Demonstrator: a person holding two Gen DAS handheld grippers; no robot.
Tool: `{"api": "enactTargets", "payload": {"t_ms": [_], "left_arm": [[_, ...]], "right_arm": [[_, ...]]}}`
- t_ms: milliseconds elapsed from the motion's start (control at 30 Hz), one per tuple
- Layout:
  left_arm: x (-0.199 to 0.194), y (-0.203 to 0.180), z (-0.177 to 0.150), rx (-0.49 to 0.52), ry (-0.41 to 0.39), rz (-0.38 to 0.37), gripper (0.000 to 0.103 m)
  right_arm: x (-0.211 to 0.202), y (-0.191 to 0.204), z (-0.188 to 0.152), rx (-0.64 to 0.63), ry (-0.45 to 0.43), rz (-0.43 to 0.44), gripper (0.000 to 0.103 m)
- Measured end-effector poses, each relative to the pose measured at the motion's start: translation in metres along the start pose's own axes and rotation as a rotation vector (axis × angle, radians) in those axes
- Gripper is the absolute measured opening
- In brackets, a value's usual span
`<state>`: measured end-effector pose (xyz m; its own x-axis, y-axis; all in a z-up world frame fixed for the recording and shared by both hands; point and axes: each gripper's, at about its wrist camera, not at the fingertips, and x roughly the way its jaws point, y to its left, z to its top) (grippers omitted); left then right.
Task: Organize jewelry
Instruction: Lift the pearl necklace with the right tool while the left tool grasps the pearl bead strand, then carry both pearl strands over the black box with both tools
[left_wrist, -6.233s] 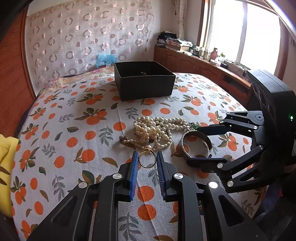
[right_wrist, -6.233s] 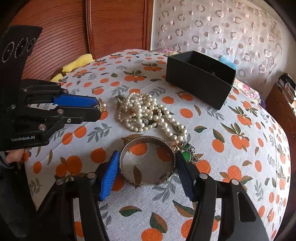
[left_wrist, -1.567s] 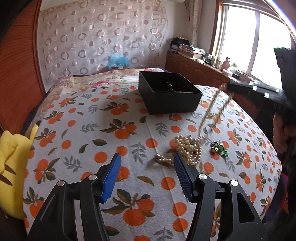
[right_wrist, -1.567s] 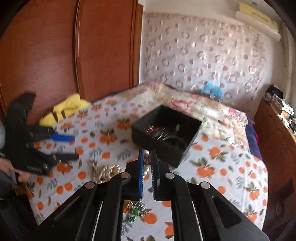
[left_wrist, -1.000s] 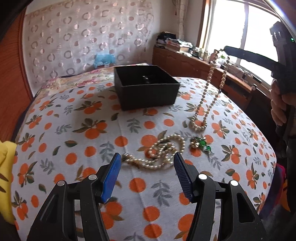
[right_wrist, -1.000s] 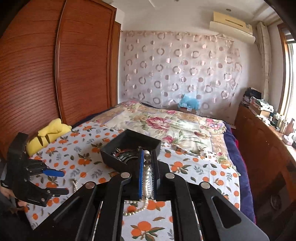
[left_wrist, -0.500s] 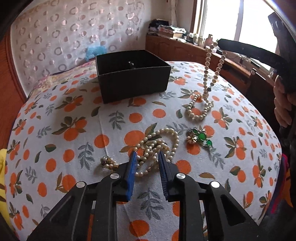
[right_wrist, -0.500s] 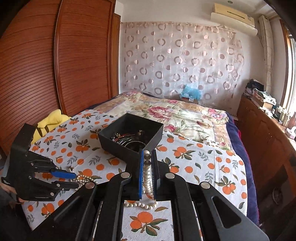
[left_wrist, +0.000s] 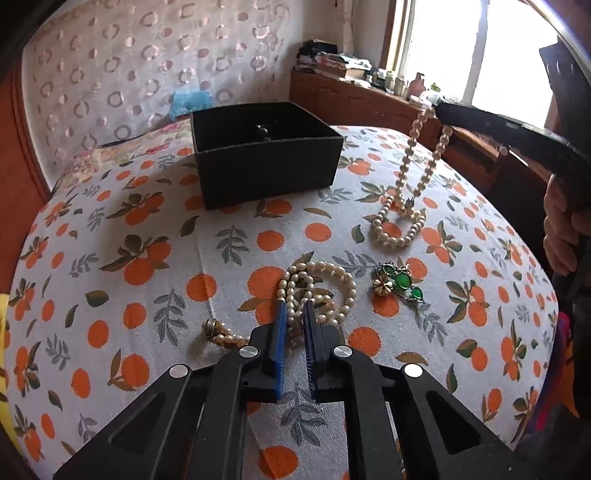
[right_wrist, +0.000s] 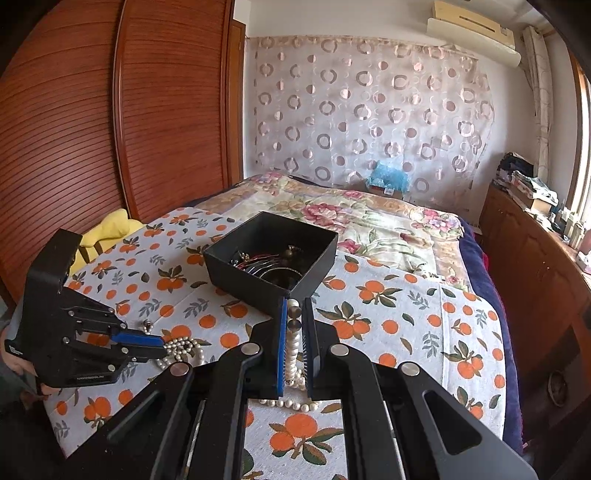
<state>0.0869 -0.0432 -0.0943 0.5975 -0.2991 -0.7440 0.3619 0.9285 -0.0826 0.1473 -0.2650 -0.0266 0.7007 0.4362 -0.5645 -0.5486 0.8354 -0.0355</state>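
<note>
A black open box (left_wrist: 264, 151) stands on the orange-print cloth; in the right wrist view (right_wrist: 271, 256) it holds bangles and other pieces. My left gripper (left_wrist: 293, 317) is shut on a small-pearl necklace (left_wrist: 321, 288) lying on the cloth. My right gripper (right_wrist: 294, 325) is shut on a larger pearl necklace (left_wrist: 404, 192), held up so that its lower loop rests on the cloth. A green and gold brooch (left_wrist: 397, 282) lies right of the small pearls. The left gripper (right_wrist: 147, 341) also shows at left in the right wrist view.
A yellow cloth (right_wrist: 105, 230) lies at the bed's left edge by the wooden wardrobe (right_wrist: 92, 110). A floral quilt (right_wrist: 362, 218) lies behind the box. A wooden cabinet (left_wrist: 369, 99) with clutter runs under the window on the right.
My left gripper came down onto the small pearl necklace and closed on it. My right gripper, holding the larger necklace, lowered so the loop rests on the cloth.
</note>
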Motion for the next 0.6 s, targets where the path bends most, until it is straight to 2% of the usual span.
{"api": "enactTargets", "payload": {"t_ms": [300, 600], "left_arm": [[-0.038, 0.000, 0.013, -0.015, -0.106, 0.000, 0.008], [-0.071, -0.001, 0.041, -0.005, -0.202, 0.005, 0.008]], "right_arm": [[0.002, 0.002, 0.000, 0.001, 0.001, 0.009, 0.008], [-0.005, 0.007, 0.012, -0.009, -0.024, 0.015, 0.008]]}}
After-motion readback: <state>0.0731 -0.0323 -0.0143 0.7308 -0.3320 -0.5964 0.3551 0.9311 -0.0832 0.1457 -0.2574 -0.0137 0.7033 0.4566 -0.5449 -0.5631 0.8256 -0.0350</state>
